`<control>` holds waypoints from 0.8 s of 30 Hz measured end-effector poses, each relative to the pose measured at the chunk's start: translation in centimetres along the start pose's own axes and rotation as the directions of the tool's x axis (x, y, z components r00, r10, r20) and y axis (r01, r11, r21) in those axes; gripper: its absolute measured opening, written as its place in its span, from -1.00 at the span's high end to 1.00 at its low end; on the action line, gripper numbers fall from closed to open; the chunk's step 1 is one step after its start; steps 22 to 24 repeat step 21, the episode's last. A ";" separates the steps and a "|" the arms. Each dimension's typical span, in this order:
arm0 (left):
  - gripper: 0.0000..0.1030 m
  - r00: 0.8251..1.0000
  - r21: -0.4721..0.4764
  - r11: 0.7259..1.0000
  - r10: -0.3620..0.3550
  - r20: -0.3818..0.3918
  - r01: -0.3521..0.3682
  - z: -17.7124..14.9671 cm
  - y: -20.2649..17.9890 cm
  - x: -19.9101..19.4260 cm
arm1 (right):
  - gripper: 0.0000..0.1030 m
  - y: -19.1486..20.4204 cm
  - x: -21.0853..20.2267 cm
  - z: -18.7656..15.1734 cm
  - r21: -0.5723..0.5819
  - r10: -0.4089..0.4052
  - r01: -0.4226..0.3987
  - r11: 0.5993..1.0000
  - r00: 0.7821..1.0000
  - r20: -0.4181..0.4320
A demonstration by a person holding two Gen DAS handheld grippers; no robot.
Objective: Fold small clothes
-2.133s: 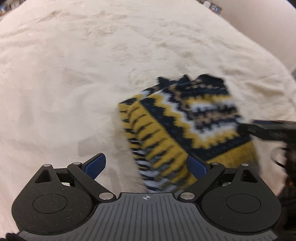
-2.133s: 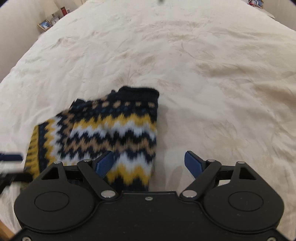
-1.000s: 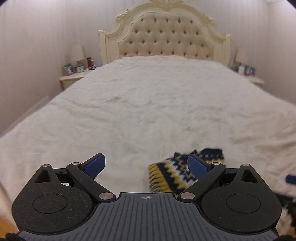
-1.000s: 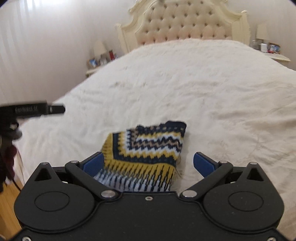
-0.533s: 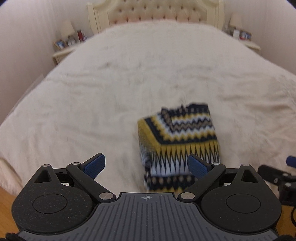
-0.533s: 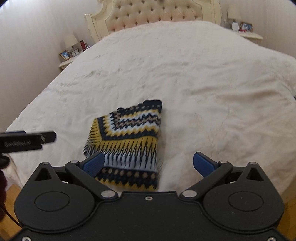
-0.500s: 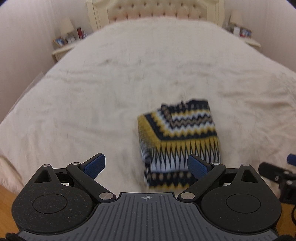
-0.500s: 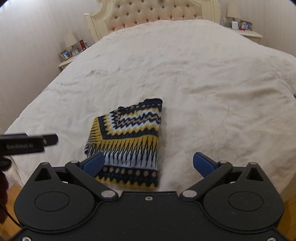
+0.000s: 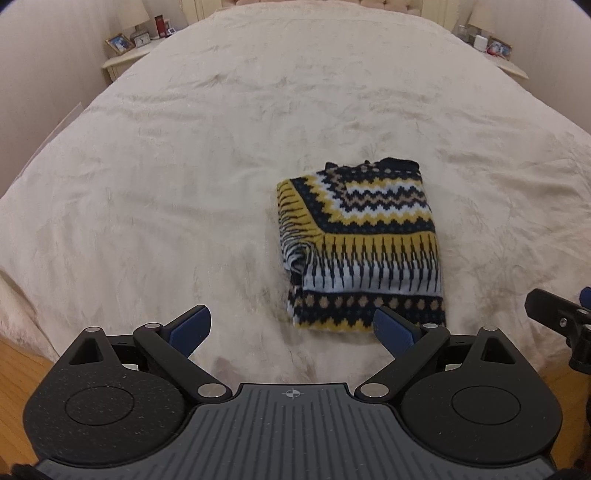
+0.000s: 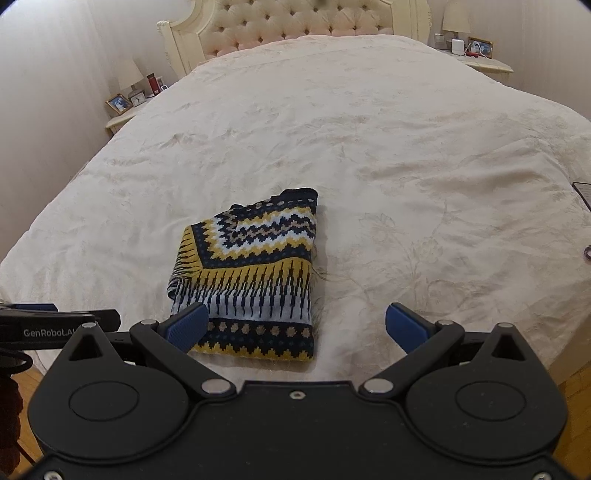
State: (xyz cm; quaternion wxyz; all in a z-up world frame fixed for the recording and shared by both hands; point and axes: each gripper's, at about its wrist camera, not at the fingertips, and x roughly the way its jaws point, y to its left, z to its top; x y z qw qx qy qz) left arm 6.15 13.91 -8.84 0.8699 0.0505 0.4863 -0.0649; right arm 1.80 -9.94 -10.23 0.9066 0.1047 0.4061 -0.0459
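Both my grippers are hanging spread wide with nothing in them: left gripper [image 9: 291,326] and right gripper [image 10: 297,326] sit just off the foot of the bed [image 10: 406,147]. The folded sweater [image 10: 255,273] lies flat on the cream bedspread near that bottom edge, a bit left of centre from the right wrist view. Loads of bare bedspread all around it. Nightstand [image 10: 127,112] with a lamp and photo frame sits far left by the tufted headboard [image 10: 295,22]. Something dark pokes in at the right edge, cut off, can't make it out.
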 end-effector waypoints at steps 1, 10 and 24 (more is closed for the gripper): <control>-0.86 1.000 -0.001 1.000 0.000 -0.002 0.000 -0.1 0.0 0.0 | -0.97 0.1 0.0 0.0 0.000 -0.001 0.001 1.000 1.000 0.000; -0.86 1.000 -0.018 1.000 -0.021 -0.021 0.020 -0.4 0.1 -0.2 | -0.98 0.0 0.0 -0.2 0.008 0.001 -0.001 1.000 1.000 -0.002; -0.86 1.000 -0.018 1.000 -0.019 -0.023 0.019 -0.5 0.0 0.1 | -0.97 -0.1 0.6 -0.2 0.023 -0.001 0.002 1.000 1.000 -0.023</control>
